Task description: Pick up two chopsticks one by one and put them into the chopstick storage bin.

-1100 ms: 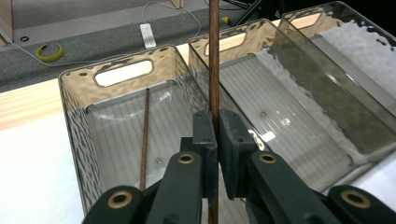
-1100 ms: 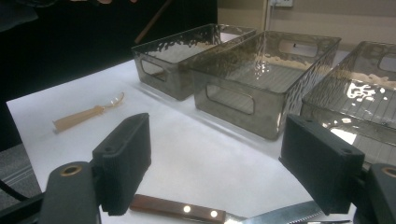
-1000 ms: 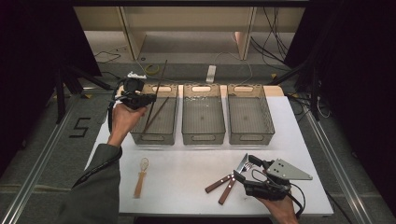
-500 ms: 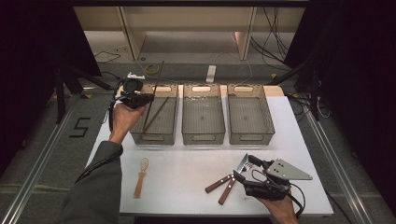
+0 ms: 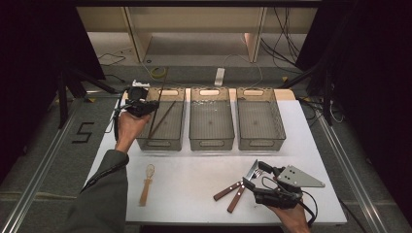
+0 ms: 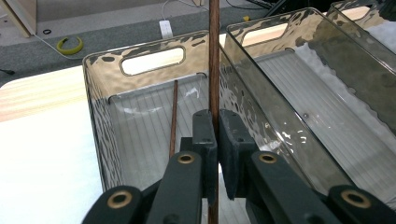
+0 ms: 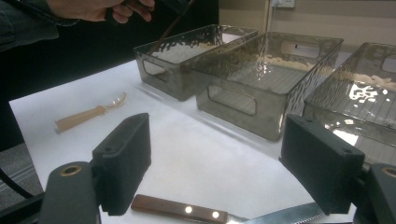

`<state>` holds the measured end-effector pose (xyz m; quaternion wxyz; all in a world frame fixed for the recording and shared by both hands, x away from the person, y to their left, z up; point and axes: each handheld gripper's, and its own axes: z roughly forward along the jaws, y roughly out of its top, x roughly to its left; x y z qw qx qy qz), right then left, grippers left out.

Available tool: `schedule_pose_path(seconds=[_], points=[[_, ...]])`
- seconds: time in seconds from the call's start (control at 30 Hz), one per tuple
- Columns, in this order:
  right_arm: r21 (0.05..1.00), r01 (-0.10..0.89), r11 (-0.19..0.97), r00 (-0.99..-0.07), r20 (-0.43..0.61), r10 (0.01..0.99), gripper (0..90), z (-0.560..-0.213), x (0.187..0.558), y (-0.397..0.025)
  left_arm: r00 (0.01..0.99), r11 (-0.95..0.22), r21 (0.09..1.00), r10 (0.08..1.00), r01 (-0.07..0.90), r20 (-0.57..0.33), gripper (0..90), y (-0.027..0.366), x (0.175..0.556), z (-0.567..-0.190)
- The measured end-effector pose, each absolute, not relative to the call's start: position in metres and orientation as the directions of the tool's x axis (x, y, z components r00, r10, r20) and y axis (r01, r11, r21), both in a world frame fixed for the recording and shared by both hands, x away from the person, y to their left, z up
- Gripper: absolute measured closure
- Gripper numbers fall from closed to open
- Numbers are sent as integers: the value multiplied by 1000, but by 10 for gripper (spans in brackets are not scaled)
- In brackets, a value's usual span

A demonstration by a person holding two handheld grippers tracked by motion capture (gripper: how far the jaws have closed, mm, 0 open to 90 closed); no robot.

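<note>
1. A lab or recording studio is suggested rather than a home — the white table (image 5: 204,194) is ringed by dark curtains.
2. Cables (image 5: 286,29) are trailed loosely across the grey carpeted floor, and a power strip (image 5: 219,76) is laid there.
3. A number "5" (image 5: 83,132) is marked on the floor beside metal rails — a numbered station.
4. Bare wooden shelving (image 5: 194,29) is seen behind.
</note>
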<state>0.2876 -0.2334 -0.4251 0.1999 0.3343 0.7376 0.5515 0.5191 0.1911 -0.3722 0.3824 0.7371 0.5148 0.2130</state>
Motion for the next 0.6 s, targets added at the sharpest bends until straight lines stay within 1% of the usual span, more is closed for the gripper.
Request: schedule_pose_path(seconds=[0.23,0.6], points=[[947,274,166,-695,76,714,248,-425,288,-234,378,-180,782,923,596,-75,851,191,517,-379],[946,276,168,-696,76,714,248,-425,288,-233,370,-203,751,927,628,-58,849,194,517,-392]])
